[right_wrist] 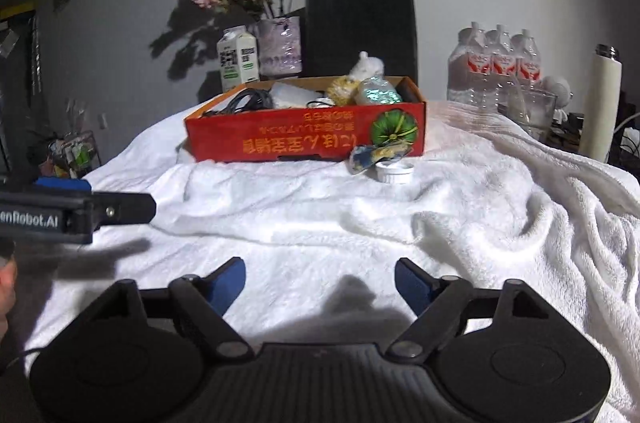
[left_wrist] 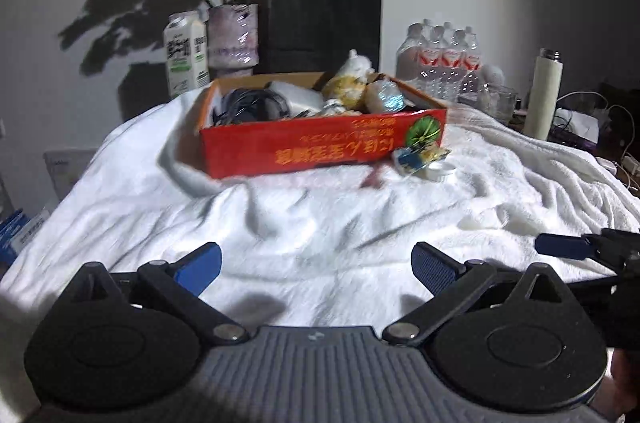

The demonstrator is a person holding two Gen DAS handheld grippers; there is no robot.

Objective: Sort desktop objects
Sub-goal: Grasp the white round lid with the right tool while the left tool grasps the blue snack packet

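White blanket — red box well beyond both empty, spread grippers.

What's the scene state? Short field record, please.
surface: white blanket, rumpled
box: red cardboard box, open-topped, on the blanket
box contents: black cables, wrapped packets, other items
outside the box: small packet touching its front right corner, white lid beside the packet
left tongs: open, empty
right tongs: open, empty
background: milk carton, flower vase, black paper bag, water bottles
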